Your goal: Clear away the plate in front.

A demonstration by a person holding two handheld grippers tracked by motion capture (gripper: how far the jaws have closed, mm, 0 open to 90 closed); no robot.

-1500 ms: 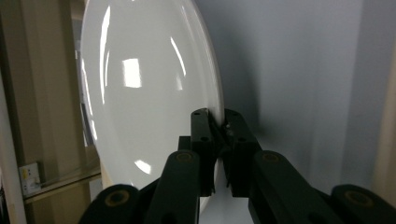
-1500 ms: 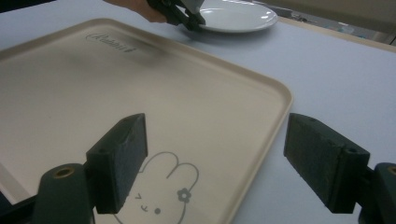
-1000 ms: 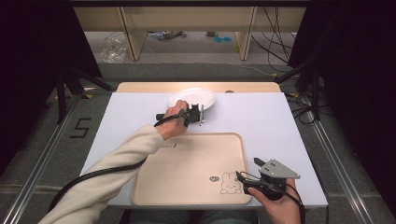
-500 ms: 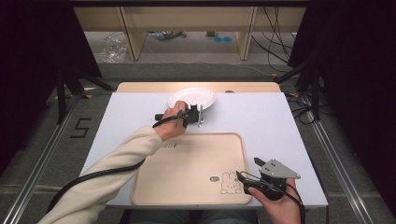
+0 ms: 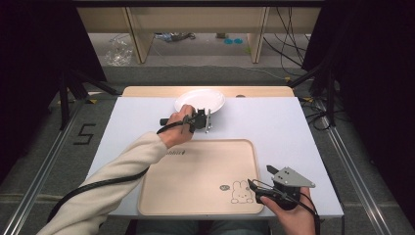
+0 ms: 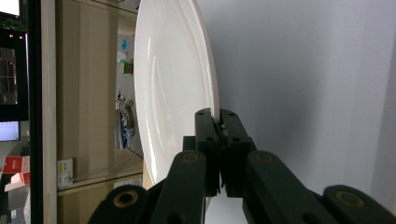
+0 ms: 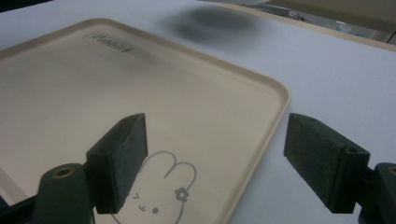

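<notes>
A white plate (image 5: 199, 99) lies at the back middle of the pale table mat (image 5: 279, 122). My left gripper (image 5: 207, 120) reaches in from the left and is shut on the plate's near rim. In the left gripper view the plate (image 6: 173, 84) stands on edge, because the camera is rolled, and my left gripper (image 6: 218, 117) pinches its thin rim between both black jaws. My right gripper (image 5: 253, 188) rests open at the front right, over the near right corner of the beige tray (image 5: 195, 166). In the right gripper view my right gripper (image 7: 217, 140) has its jaws wide apart above the tray (image 7: 70, 93), with nothing between them.
A bunny drawing (image 5: 241, 192) marks the tray's near right corner, and it lies just under my right jaws as the bunny (image 7: 163, 184). A wooden board edge (image 5: 147, 91) runs behind the mat. Shelving legs and cables stand on the floor beyond the table.
</notes>
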